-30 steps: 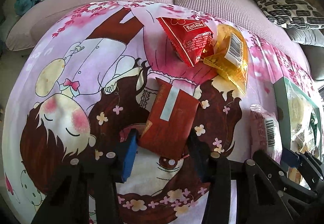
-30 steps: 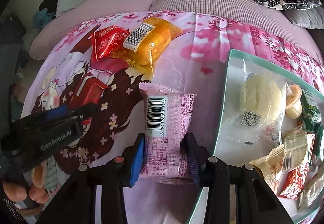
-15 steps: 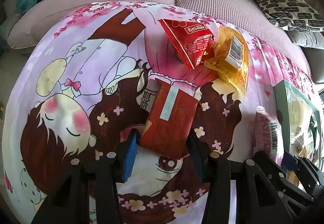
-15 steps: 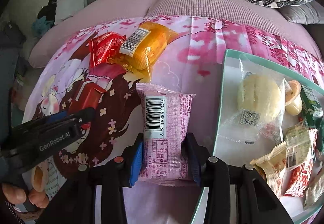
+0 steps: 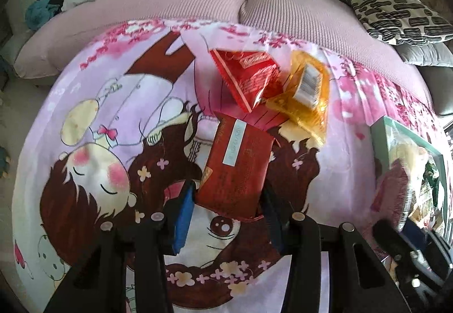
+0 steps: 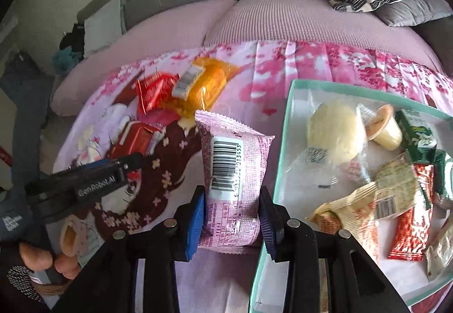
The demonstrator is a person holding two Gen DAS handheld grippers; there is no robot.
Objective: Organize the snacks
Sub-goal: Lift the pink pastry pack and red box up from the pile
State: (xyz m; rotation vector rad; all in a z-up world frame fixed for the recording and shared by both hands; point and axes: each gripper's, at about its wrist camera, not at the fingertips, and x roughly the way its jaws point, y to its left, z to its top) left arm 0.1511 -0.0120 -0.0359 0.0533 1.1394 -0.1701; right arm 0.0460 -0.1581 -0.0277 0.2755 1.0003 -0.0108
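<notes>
On the cartoon-print blanket, my left gripper is shut on a flat dark-red packet, its blue pads at the packet's near sides. The same gripper shows at the left of the right wrist view. My right gripper is closing, pads pressing a pink barcoded packet held just left of the glass tray. Farther back lie a red snack packet and an orange packet, touching each other. The pink packet looks blurred in the left wrist view.
The tray holds several snacks: a pale bun in clear wrap, a jelly cup, green and red packets. Pink sofa cushions and a black-and-white pillow lie beyond the blanket. A hand shows at lower left.
The right gripper has squeezed tighter on the pink packet and raised it, shifting toward the tray. The left gripper has barely moved; its red packet stays in the pads.
</notes>
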